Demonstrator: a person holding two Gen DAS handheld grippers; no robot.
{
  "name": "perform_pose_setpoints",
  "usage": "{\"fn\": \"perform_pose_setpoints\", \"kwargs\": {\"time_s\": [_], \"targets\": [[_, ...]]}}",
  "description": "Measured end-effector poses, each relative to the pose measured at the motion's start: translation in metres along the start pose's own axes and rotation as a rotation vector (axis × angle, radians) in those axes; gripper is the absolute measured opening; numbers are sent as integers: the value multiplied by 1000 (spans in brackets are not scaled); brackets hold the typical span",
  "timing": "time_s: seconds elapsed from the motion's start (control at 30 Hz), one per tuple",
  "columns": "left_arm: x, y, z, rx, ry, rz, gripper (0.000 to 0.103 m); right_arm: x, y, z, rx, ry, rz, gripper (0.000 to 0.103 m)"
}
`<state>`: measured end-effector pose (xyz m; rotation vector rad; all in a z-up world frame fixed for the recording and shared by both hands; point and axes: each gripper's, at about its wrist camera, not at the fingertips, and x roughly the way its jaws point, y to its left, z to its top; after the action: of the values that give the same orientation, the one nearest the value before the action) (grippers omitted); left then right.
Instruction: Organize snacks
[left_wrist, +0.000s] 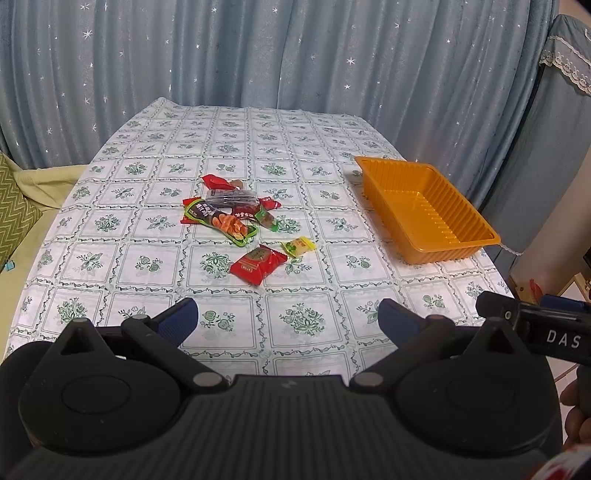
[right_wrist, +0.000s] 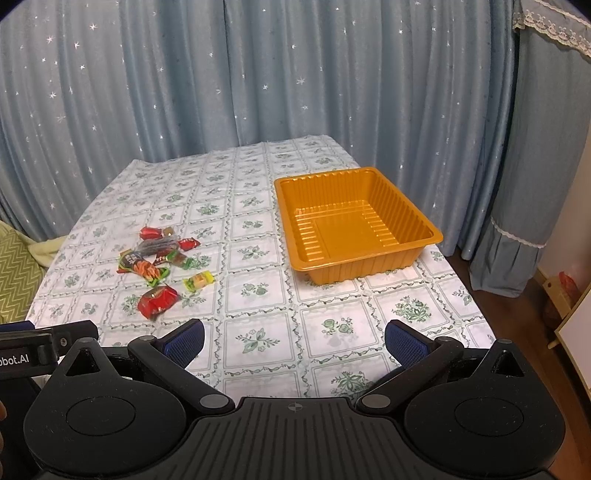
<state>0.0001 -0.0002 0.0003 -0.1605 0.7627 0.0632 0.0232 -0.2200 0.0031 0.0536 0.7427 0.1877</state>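
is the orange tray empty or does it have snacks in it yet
Empty. The orange tray shows only its bare ribbed floor; every snack wrapper lies on the tablecloth.

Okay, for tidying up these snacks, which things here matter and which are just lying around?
For the job:
- snack pile
- red packet
- yellow-green candy
- orange tray, empty
- left gripper and right gripper, both open

Just there:
- tablecloth
- starry curtain
- green zigzag cushion

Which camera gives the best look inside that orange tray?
The right wrist view: the orange tray sits near the middle, its whole bare floor visible. The left wrist view shows it off to the right at a slant, near wall hiding some floor.
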Motion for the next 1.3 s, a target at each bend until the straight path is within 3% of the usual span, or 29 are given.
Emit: {"fn": "perform_pose_setpoints", "kwargs": {"time_s": [1.3], "targets": [[1, -3, 1, 5, -3, 6, 103, 0, -2, 1, 6, -4, -1, 103]]}}
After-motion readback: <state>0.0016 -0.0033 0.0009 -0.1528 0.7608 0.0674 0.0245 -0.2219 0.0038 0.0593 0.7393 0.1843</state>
